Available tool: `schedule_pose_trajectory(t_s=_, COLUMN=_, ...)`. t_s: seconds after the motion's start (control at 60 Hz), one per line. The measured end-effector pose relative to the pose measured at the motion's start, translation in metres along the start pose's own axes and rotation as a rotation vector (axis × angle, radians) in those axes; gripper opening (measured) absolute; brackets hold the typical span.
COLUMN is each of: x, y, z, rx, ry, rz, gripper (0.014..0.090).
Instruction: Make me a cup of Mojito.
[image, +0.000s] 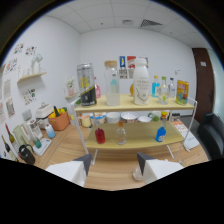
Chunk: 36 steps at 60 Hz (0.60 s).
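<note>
My gripper is open, with nothing between its two white fingertips. It hovers over a wooden table in front of a two-level wooden rack, well short of it. On the top level stand a clear jar with a dark label, a tall glass bottle, a white bottle, several small bottles and a yellow box. The lower level carries a small red bottle, a small clear bottle, a blue bottle and bowls behind them.
An orange basket of fruit sits left of the rack. A black kettle and some bottles stand further left. A wall shelf hangs above them. A dark chair and a door are to the right.
</note>
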Motion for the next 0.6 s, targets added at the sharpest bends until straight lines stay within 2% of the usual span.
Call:
schedule_pose_trajectory(t_s=0.117, x=-0.041, y=-0.062, z=0.008, rx=0.061, ry=-0.012, rz=0.018, gripper=0.0853)
schedule_pose_trajectory(t_s=0.317, x=-0.083, y=-0.133, z=0.045, rx=0.141, ry=-0.015, rz=0.042, gripper=0.0852)
schedule_pose_trajectory(t_s=0.517, x=-0.097, y=-0.172, z=0.095, rx=0.206, ry=0.022, rz=-0.004, gripper=0.0862)
schedule_pose_trajectory(t_s=0.6, x=-0.096, y=-0.179, z=0.115, rx=0.205, ry=0.037, rz=-0.003, gripper=0.0862)
